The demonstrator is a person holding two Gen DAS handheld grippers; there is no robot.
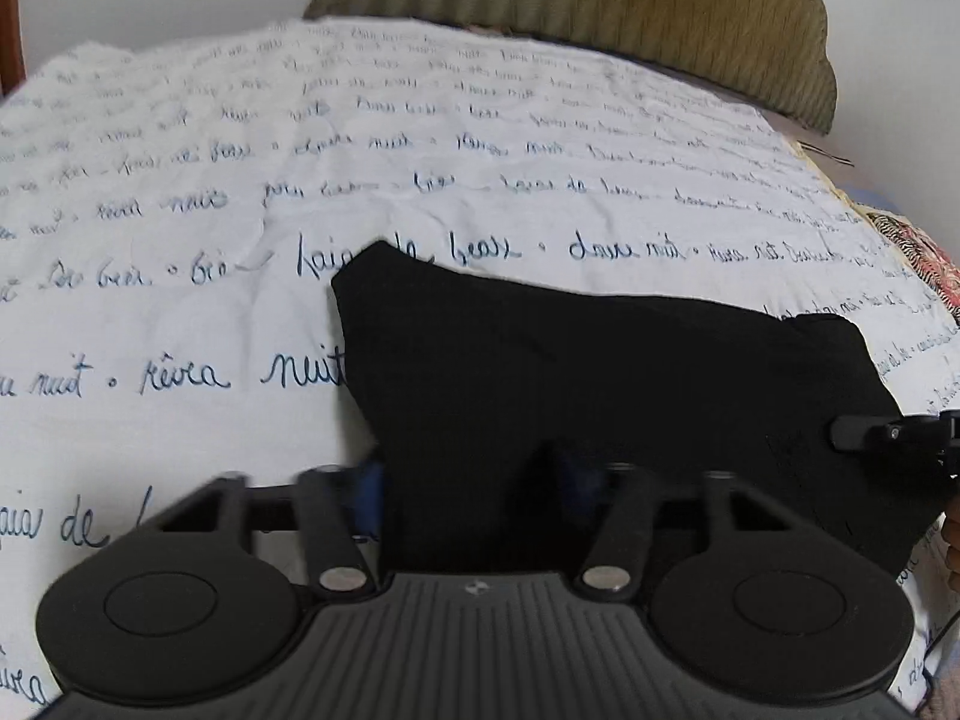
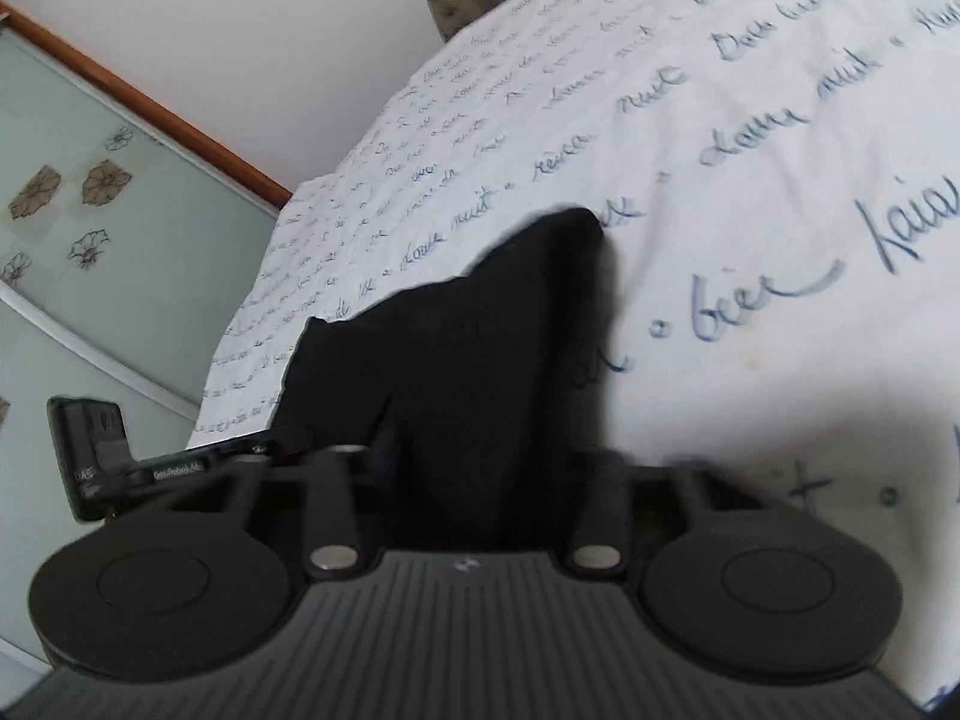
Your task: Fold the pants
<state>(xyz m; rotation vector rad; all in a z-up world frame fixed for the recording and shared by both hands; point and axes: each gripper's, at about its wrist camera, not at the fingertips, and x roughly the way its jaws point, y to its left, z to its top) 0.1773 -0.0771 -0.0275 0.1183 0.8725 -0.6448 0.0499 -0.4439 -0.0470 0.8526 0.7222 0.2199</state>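
Observation:
The black pants (image 1: 600, 372) lie bunched on a white bedspread (image 1: 180, 324) printed with blue handwriting. In the left wrist view the cloth runs right up between the fingers of my left gripper (image 1: 468, 468), which is shut on it; the fingertips are hidden by the fabric. The right gripper's finger (image 1: 870, 429) shows at the cloth's right edge. In the right wrist view my right gripper (image 2: 480, 462) is shut on the pants (image 2: 468, 360), lifted in a peaked fold. The left gripper (image 2: 180, 468) shows at the left.
An olive ribbed cushion (image 1: 600, 12) sits at the bed's far end against a white wall. A patterned cloth (image 1: 912, 252) lies at the bed's right edge. A glass door with flower prints (image 2: 78, 210) and a wooden frame stands beyond the bed's left side.

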